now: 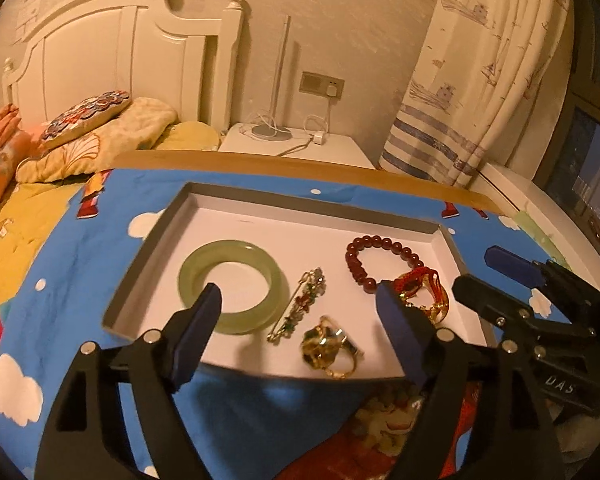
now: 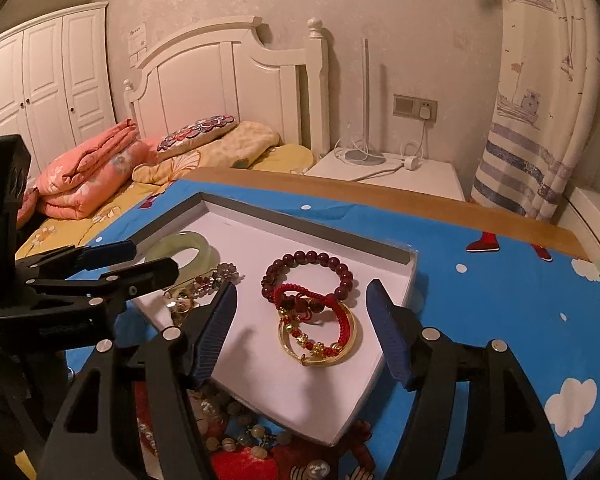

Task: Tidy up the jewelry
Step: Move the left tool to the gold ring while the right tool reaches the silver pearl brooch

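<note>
Both hand-held grippers stood spread and empty: the left hand-held gripper [image 1: 296,304] hovered over the jade bangle [image 1: 231,286] and brooch [image 1: 298,306], the right hand-held gripper [image 2: 300,300] over the red bead bracelet [image 2: 308,276] and gold bangle [image 2: 320,336]. All lay in a shallow white tray [image 2: 260,364] on the blue-clothed counter [image 2: 500,308], beside a bed [image 2: 100,184].

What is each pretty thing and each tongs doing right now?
Left tongs: open, holding nothing.
Right tongs: open, holding nothing.
White tray: open-topped, on the blue cloth.
Green bangle: lying flat in the tray.
Brooch pin: lying flat beside the bangle.
Dark red bead bracelet: flat in the tray.
Red cord bracelet: lying across the gold bangle.
</note>
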{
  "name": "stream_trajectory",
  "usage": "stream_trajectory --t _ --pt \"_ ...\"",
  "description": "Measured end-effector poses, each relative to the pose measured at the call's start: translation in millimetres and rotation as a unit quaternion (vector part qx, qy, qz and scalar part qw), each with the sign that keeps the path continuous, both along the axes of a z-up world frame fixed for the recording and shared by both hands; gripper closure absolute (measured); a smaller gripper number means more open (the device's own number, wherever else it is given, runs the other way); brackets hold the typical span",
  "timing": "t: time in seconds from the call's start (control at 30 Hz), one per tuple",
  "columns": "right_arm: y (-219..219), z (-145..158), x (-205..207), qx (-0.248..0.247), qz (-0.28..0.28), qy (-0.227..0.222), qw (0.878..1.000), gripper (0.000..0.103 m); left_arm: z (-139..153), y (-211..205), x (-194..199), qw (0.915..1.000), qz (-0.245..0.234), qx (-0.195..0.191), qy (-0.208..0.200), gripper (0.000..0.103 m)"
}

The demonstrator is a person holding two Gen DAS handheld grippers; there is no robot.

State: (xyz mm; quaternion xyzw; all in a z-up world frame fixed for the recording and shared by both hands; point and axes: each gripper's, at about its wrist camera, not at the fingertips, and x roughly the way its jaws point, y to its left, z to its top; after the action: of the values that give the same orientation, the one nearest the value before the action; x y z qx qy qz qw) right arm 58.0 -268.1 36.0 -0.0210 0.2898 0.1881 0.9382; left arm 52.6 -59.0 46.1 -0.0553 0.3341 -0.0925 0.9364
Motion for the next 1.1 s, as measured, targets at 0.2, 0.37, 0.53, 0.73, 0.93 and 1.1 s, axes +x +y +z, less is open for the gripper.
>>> stream_trajectory --t 0.2,0.37,0.53,0.73,0.93,1.1 --pt "-2.4 0.7 -8.4 0.000 -0.003 0.004 1.000 0.031 3.7 14.6 -21.3 0.9997 0.025 -0.006 0.000 0.012" --pt "-17.4 4.8 -24.7 0.010 -0.004 0.010 1.000 0.021 4.8 29.7 -47.4 0.9987 0.038 0.028 0.017 0.012" --pt "-62.6 2.6 -53.4 0.030 -0.023 0.024 0.999 0.017 -2.4 60.0 -83.8 0.9962 0.068 0.049 0.025 0.005" --pt "-116.1 -20.3 -81.6 0.032 -0.053 0.080 0.995 0.017 -24.1 101.3 -122.6 0.9940 0.092 0.025 0.054 0.005" --pt "-122.7 -39.3 -118.5 0.014 -0.042 0.121 0.992 0.017 -36.8 112.7 -148.4 0.9943 0.089 0.006 0.058 0.005" --pt "-102.3 -57.4 -143.5 -0.037 -0.013 0.139 0.990 0.017 -39.8 98.5 -156.3 0.9965 0.065 0.021 0.047 0.005"
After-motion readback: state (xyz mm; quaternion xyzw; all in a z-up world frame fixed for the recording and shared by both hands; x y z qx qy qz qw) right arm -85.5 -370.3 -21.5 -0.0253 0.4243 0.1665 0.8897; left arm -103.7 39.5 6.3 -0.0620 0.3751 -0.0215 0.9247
